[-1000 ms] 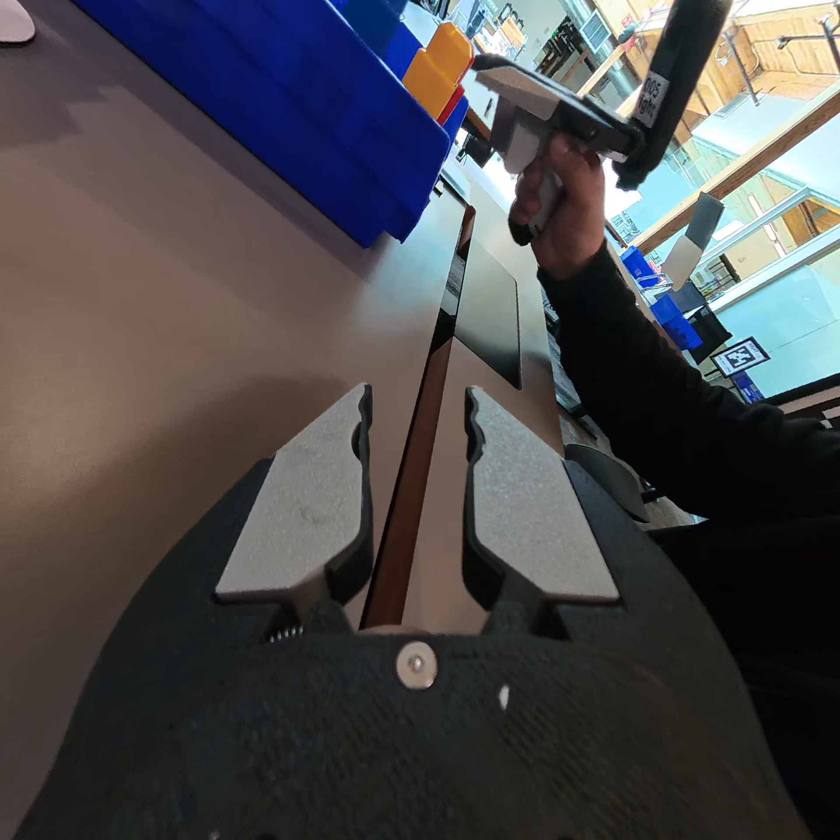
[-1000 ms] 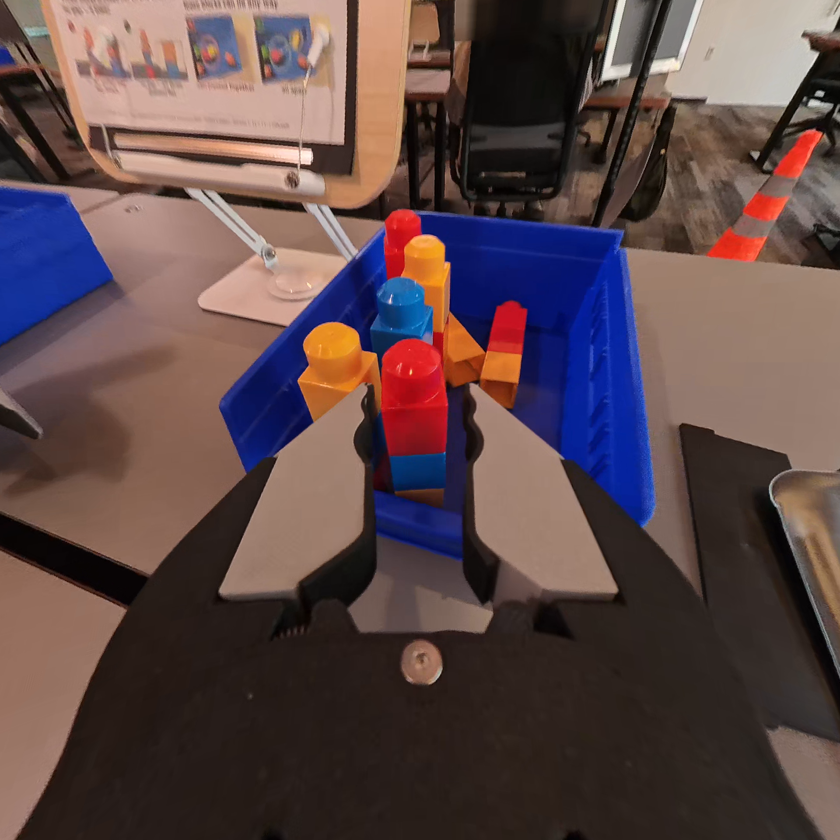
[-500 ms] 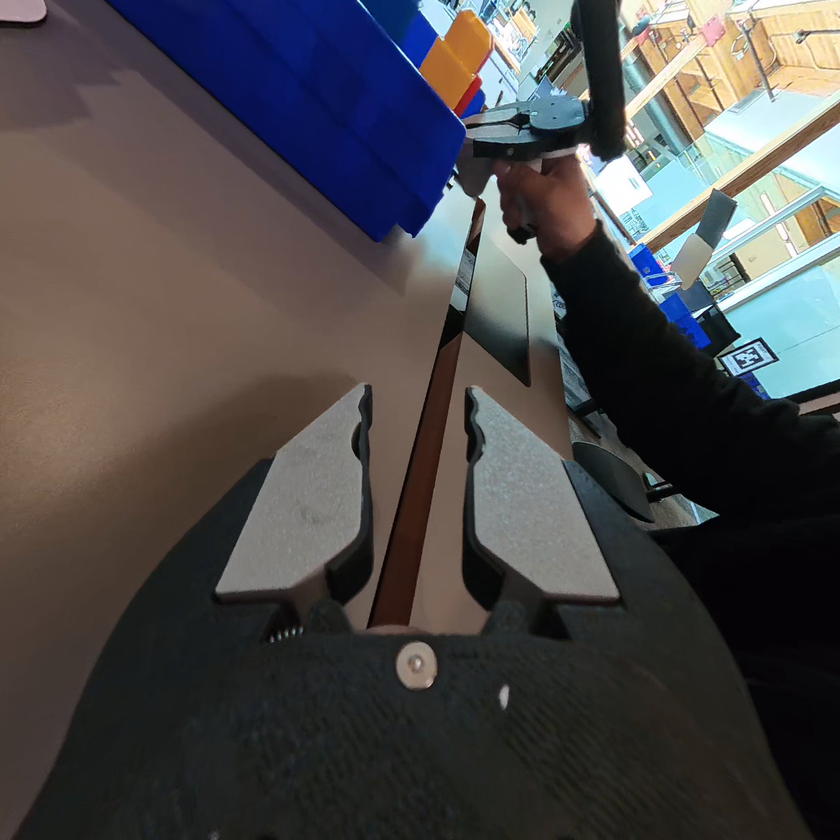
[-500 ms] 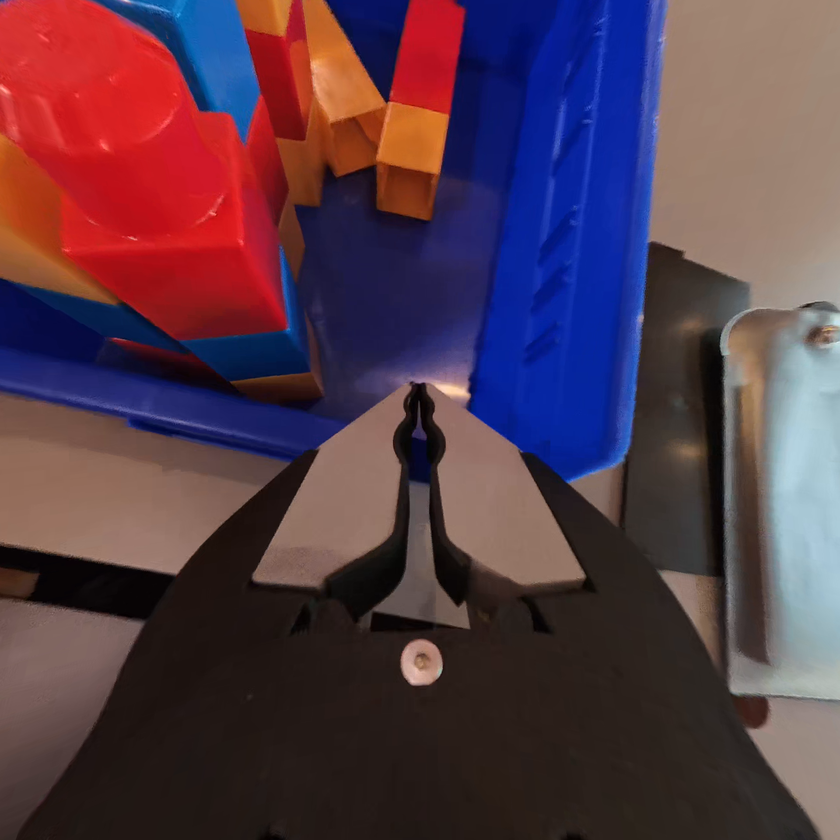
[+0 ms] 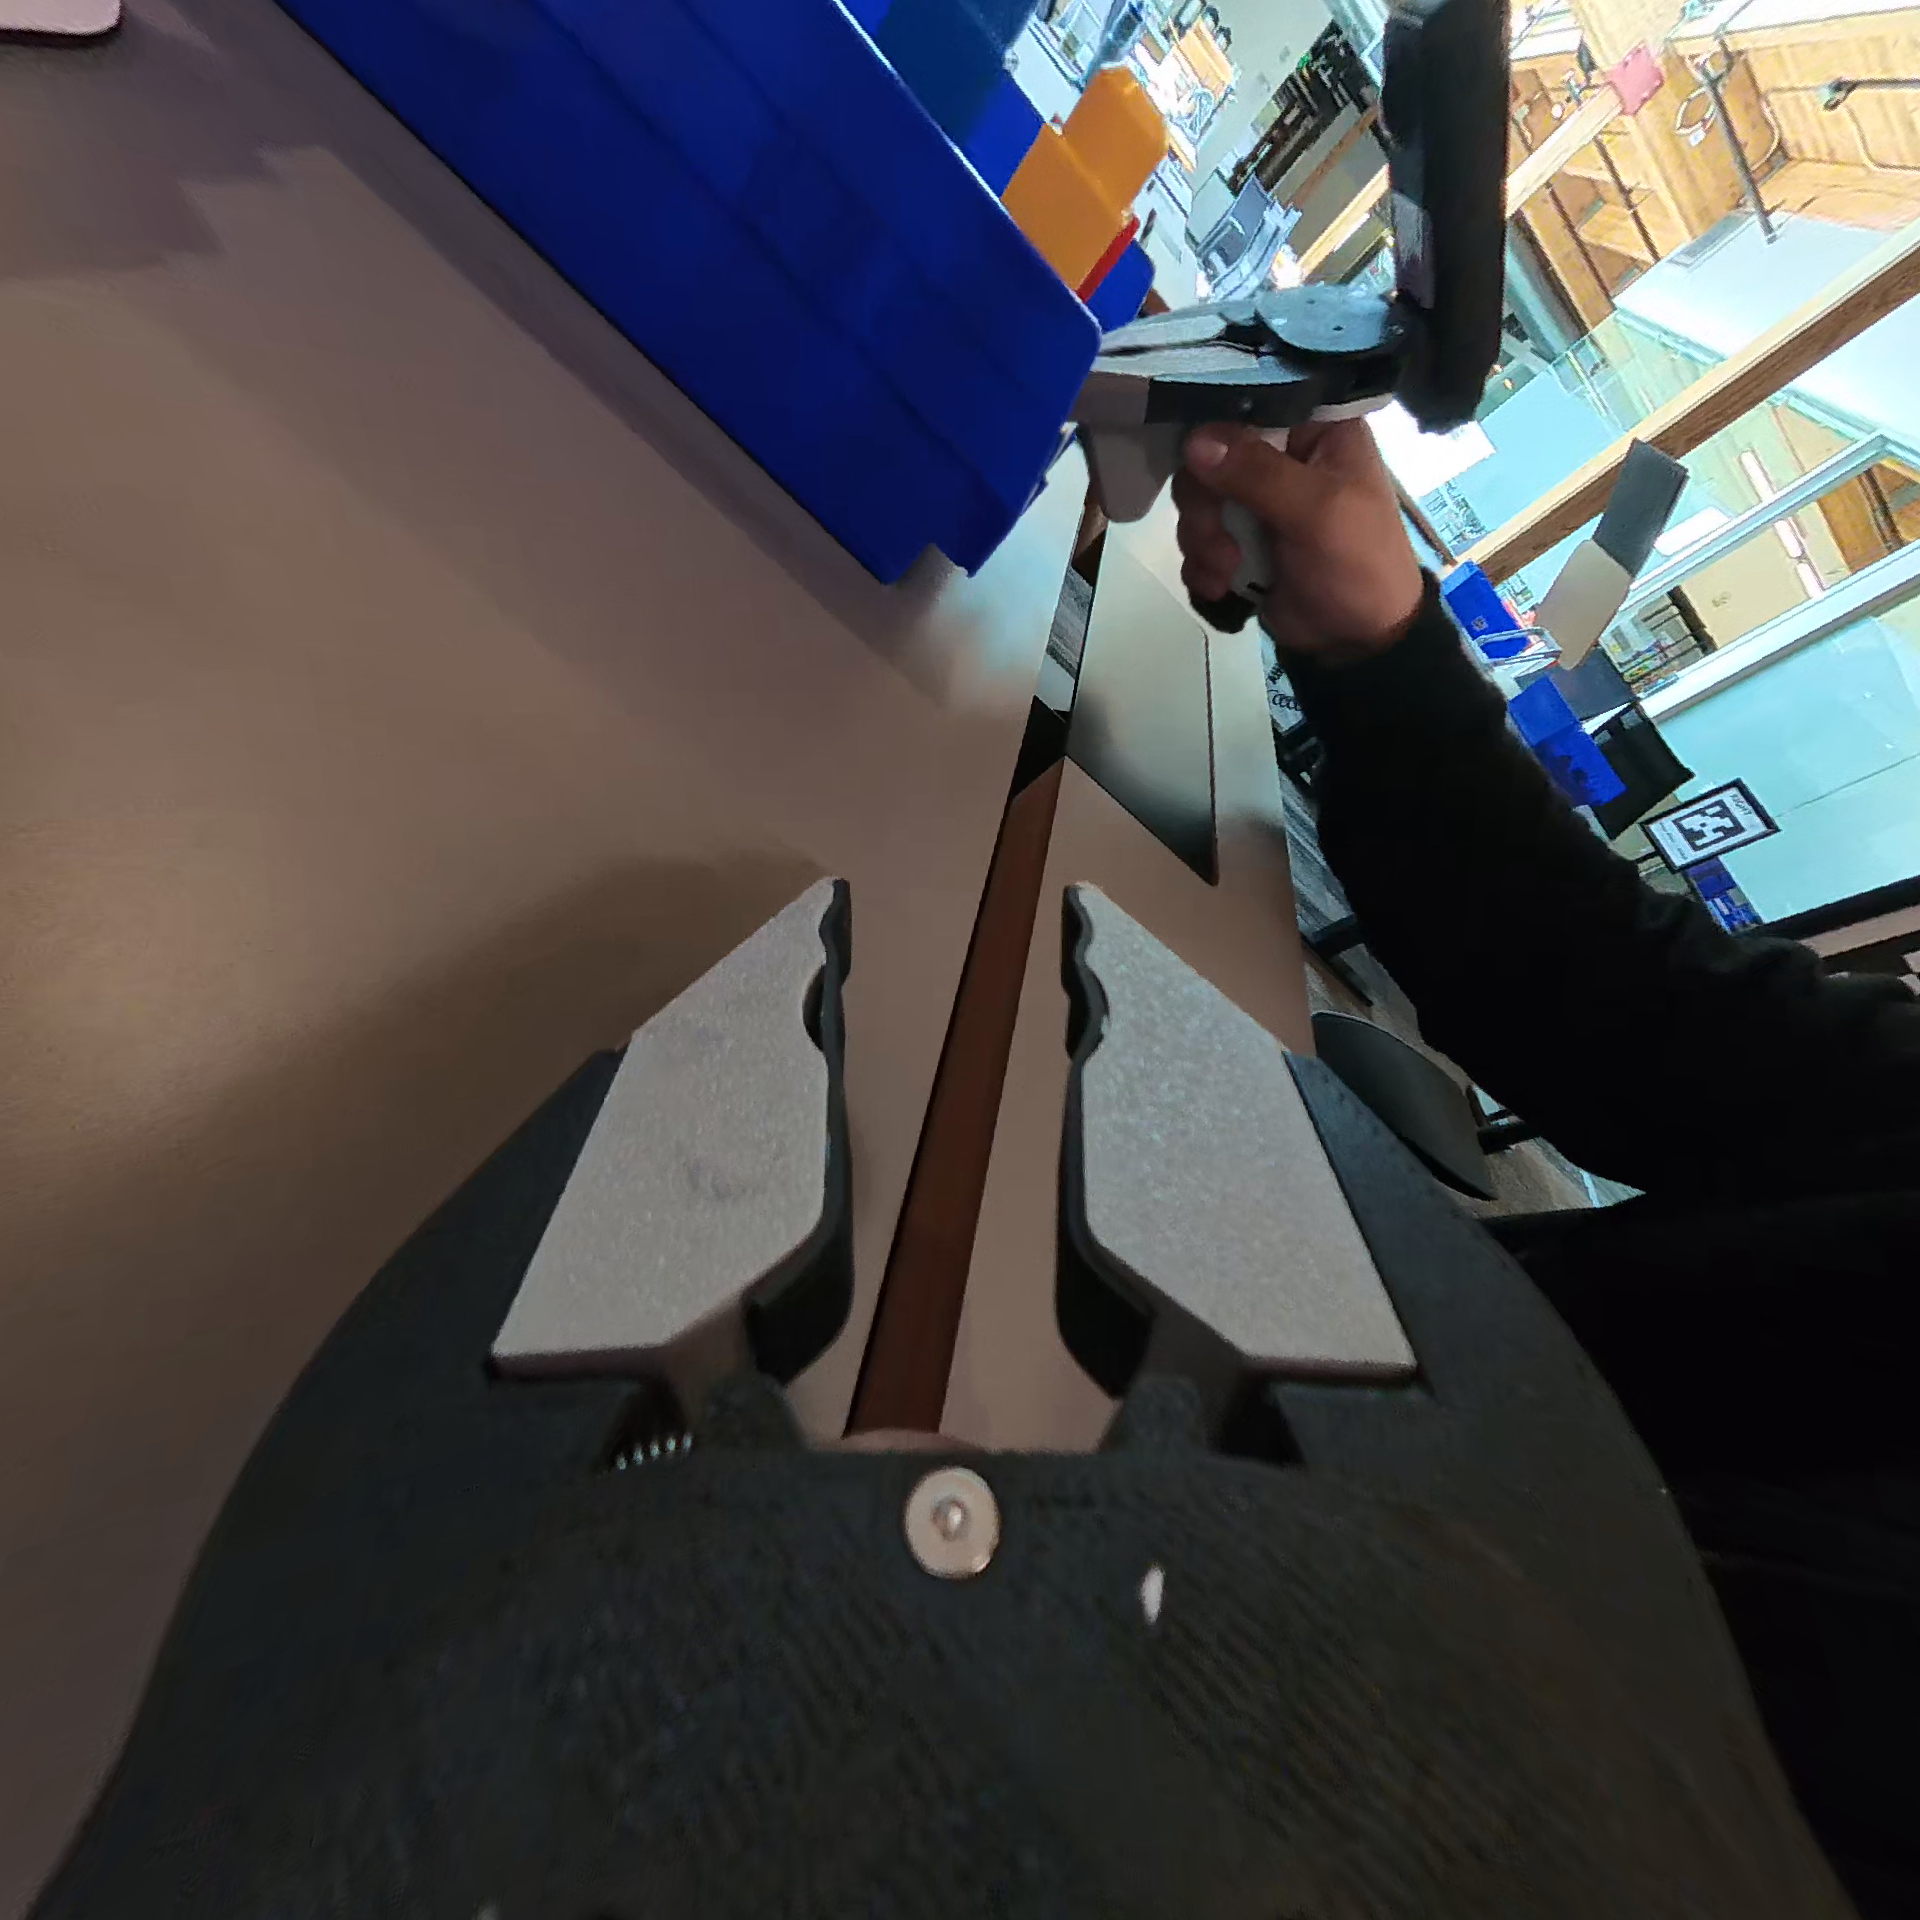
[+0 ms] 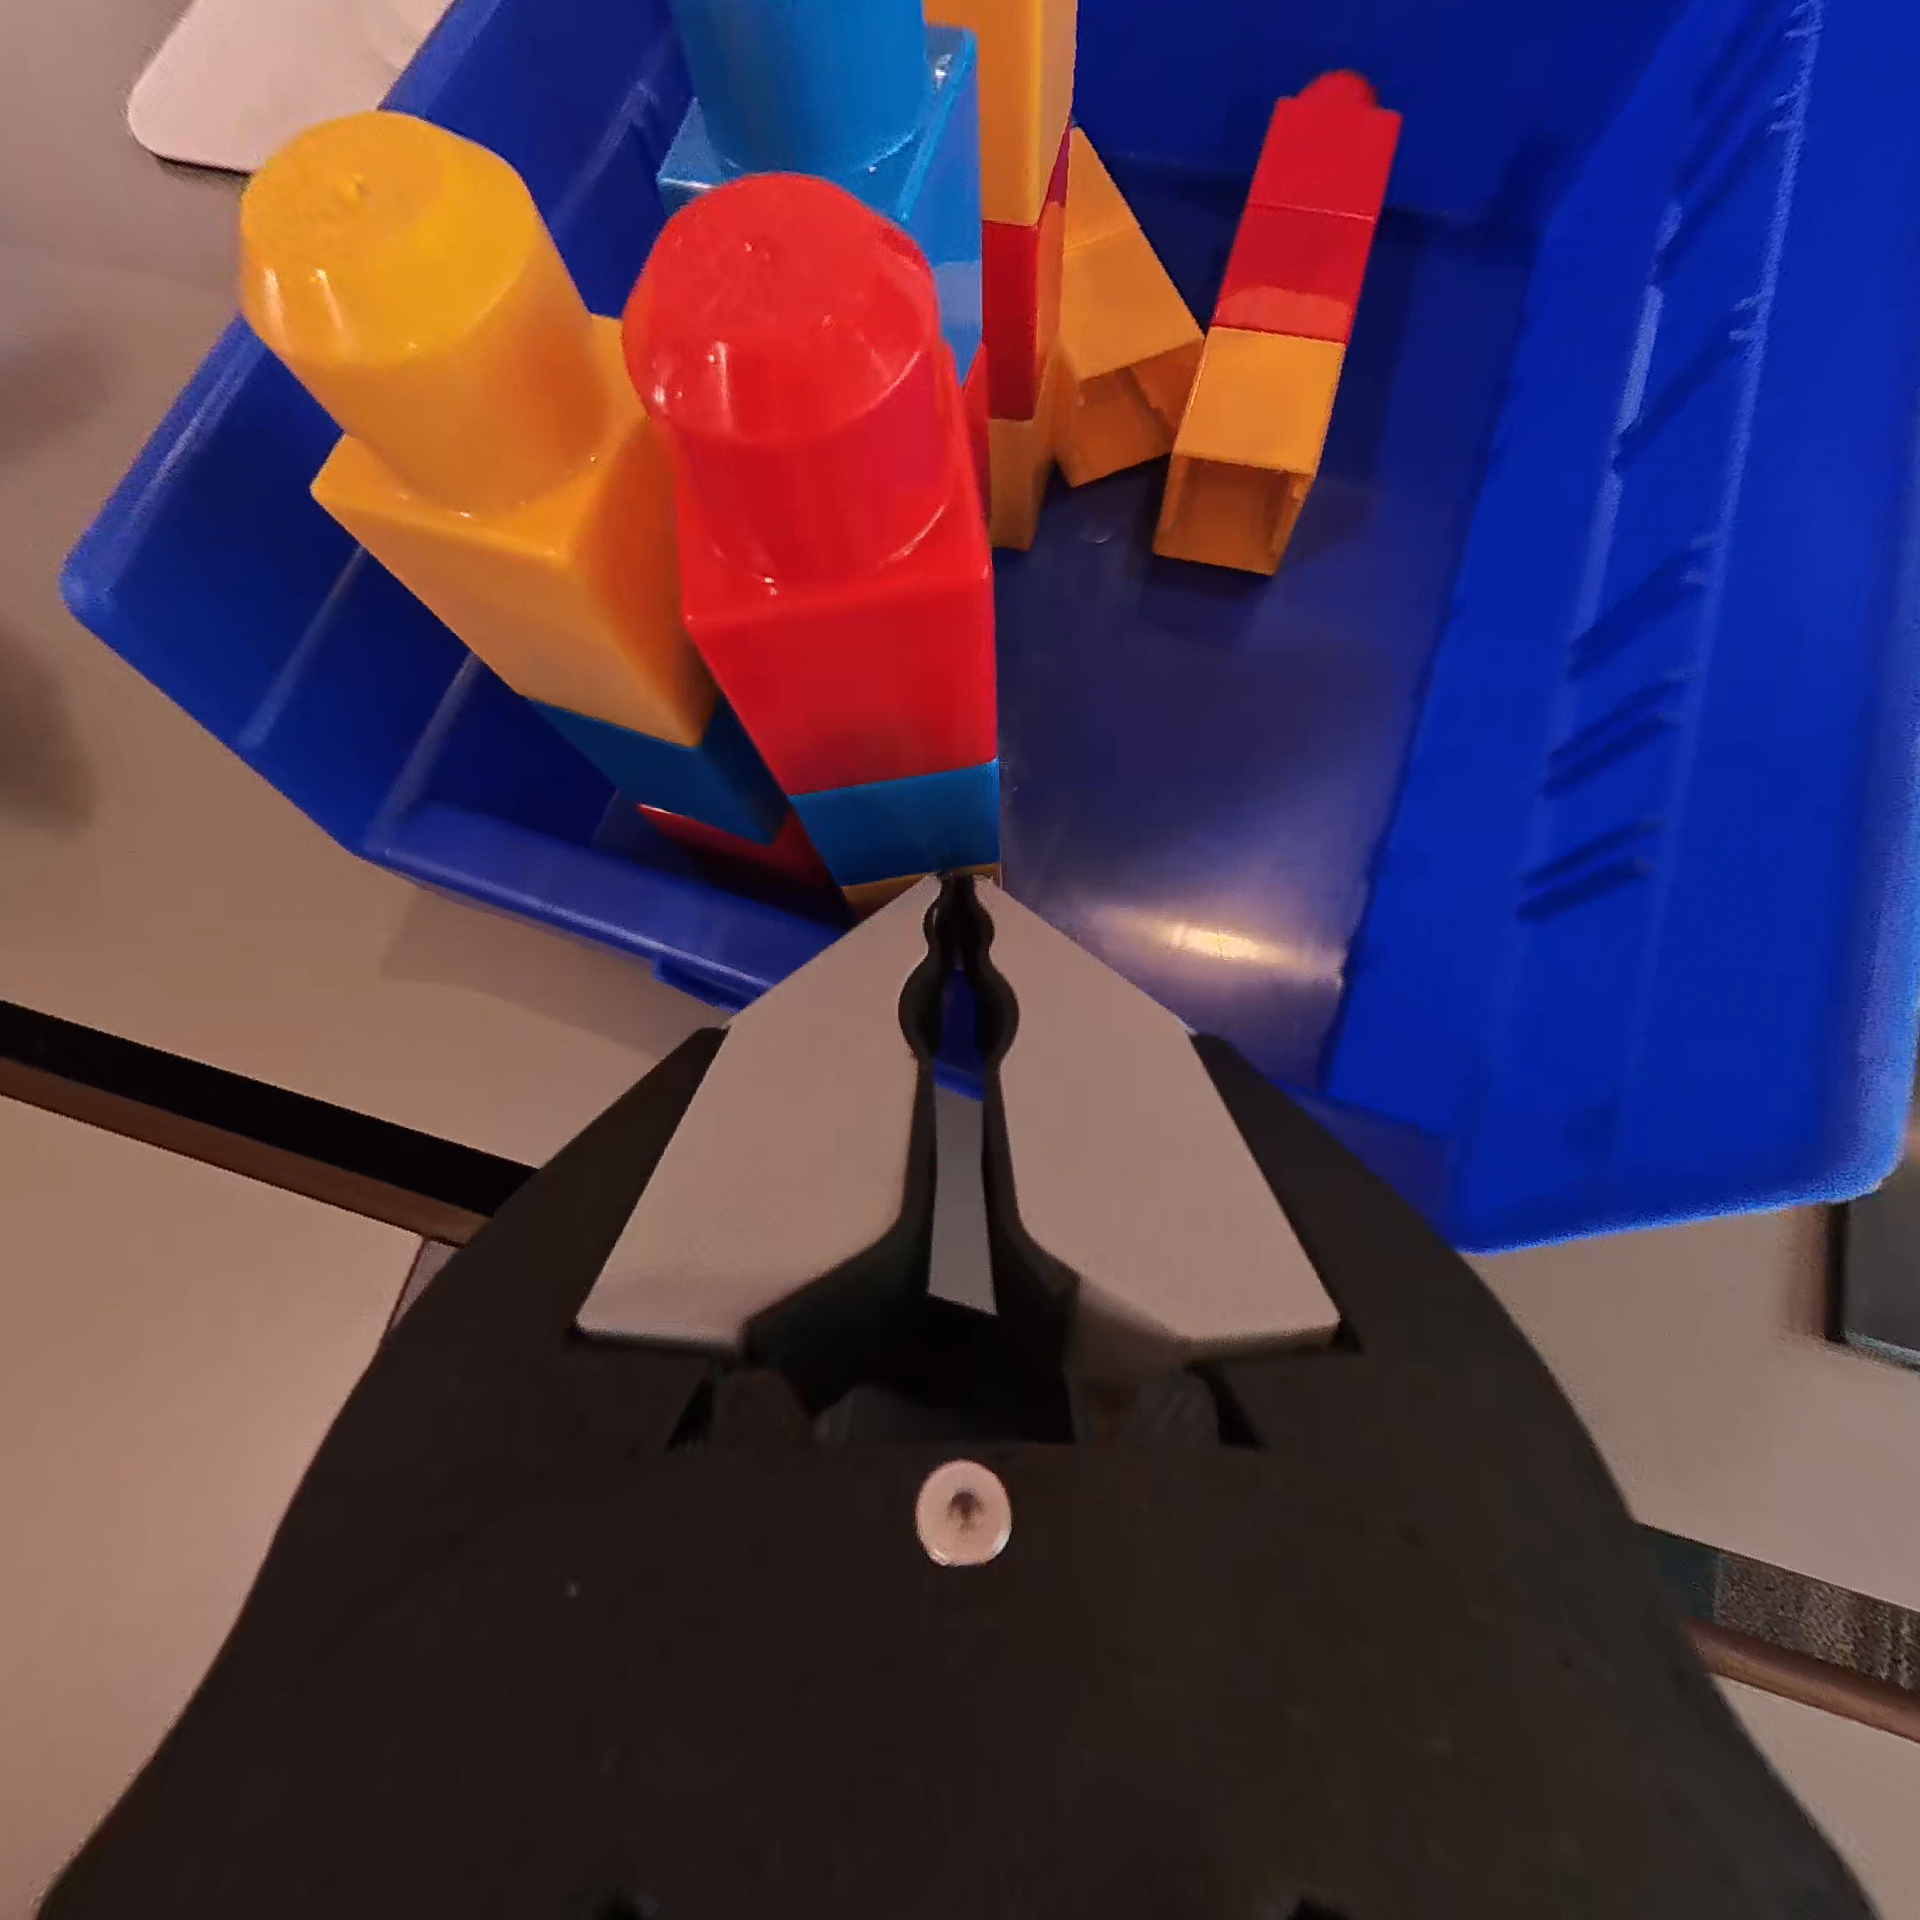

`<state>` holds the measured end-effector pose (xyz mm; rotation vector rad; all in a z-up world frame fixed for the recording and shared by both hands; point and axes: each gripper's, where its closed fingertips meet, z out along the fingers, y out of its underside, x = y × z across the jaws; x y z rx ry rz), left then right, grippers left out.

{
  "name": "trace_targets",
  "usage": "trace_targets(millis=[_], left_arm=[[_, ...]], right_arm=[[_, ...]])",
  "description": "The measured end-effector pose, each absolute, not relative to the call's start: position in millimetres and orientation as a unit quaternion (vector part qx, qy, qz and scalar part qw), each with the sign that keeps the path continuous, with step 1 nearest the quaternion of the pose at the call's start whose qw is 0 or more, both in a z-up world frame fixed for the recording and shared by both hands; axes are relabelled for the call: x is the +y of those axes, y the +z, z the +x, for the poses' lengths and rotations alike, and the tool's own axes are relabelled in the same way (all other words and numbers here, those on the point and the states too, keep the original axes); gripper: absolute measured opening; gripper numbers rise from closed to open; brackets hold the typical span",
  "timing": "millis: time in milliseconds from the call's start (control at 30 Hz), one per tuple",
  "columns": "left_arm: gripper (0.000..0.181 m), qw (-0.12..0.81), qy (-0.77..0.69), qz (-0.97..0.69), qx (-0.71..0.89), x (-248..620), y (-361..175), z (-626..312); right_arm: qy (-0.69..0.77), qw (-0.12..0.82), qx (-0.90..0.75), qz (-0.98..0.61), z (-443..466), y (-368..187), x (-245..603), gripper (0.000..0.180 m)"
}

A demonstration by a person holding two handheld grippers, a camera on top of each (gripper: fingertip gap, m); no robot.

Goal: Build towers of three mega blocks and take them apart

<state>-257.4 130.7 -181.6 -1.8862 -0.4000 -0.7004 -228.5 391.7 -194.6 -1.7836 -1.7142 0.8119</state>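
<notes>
right gripper [image 6: 958, 894] clenched on nothing, tips at bin's near wall, likely to nudge | red-topped tower [image 6: 831, 540] upright just beyond, orange-topped tower [image 6: 468, 416] beside it, inside blue bin [image 6: 1621, 623] | left gripper [image 5: 945, 935] released, idle low over table [image 5: 312, 727]

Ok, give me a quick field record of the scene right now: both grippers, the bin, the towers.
left gripper: open, empty, low over the table
right gripper: shut, empty, tips at the front rim of the blue bin
nearest tower: upright in the bin; red top, blue middle, orange base
tower beside it: orange top, blue, red below
lying tower: on its side on the bin floor; two red blocks and an orange one
other towers: farther back, partly hidden
</notes>
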Motion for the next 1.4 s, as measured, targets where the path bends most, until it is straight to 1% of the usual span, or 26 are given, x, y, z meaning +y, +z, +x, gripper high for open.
trace_targets(millis=[133, 267, 367, 433, 467, 533, 600, 667, 700, 800, 1133, 1200, 1267, 1333, 1400], left_arm=[[0.039, 0.52, -0.293, -0.784, -0.17, 130, -181, -259], [0.039, 0.52, -0.295, -0.782, -0.172, 129, -182, -259], [0.039, 0.522, -0.295, -0.782, -0.172, 129, -181, -259], [0.039, 0.521, -0.295, -0.782, -0.171, 129, -181, -258], [0.039, 0.52, -0.295, -0.783, -0.17, 129, -182, -258], [0.039, 0.519, -0.295, -0.784, -0.169, 129, -182, -257], [0.039, 0.52, -0.295, -0.784, -0.17, 129, -182, -257], [0.038, 0.52, -0.296, -0.783, -0.172, 129, -182, -258], [0.038, 0.521, -0.297, -0.782, -0.173, 129, -182, -258], [0.038, 0.523, -0.298, -0.779, -0.176, 127, -181, -259], [0.038, 0.519, -0.299, -0.781, -0.175, 128, -183, -258], [0.038, 0.52, -0.3, -0.779, -0.178, 128, -183, -259], [0.038, 0.52, -0.301, -0.779, -0.178, 128, -183, -258], [0.038, 0.519, -0.301, -0.78, -0.177, 128, -183, -258], [0.038, 0.52, -0.303, -0.779, -0.178, 127, -182, -258]], right_arm=[[0.309, 0.27, -0.629, -0.66, -226, -193, 386, 0.0], [0.316, 0.32, -0.609, -0.653, -221, -168, 406, 0.0], [0.332, 0.391, -0.553, -0.657, -212, -123, 443, 0.025], [0.321, 0.429, -0.526, -0.661, -205, -102, 470, 0.031], [0.306, 0.429, -0.524, -0.669, -202, -102, 482, 0.033], [0.282, 0.382, -0.536, -0.698, -202, -123, 494, 0.033], [0.28, 0.327, -0.556, -0.711, -203, -147, 491, 0.019], [0.293, 0.303, -0.564, -0.71, -206, -157, 484, 0.002], [0.296, 0.303, -0.56, -0.713, -205, -157, 483, 0.001], [0.272, 0.316, -0.574, -0.705, -200, -158, 476, 0.003], [0.249, 0.26, -0.662, -0.657, -172, -157, 417, 0.015], [0.253, 0.264, -0.66, -0.656, -175, -148, 417, 0.016], [0.251, 0.276, -0.649, -0.663, -183, -137, 425, 0.027], [0.245, 0.267, -0.65, -0.667, -188, -131, 427, 0.024], [0.223, 0.257, -0.653, -0.677, -190, -131, 435, 0.028]])
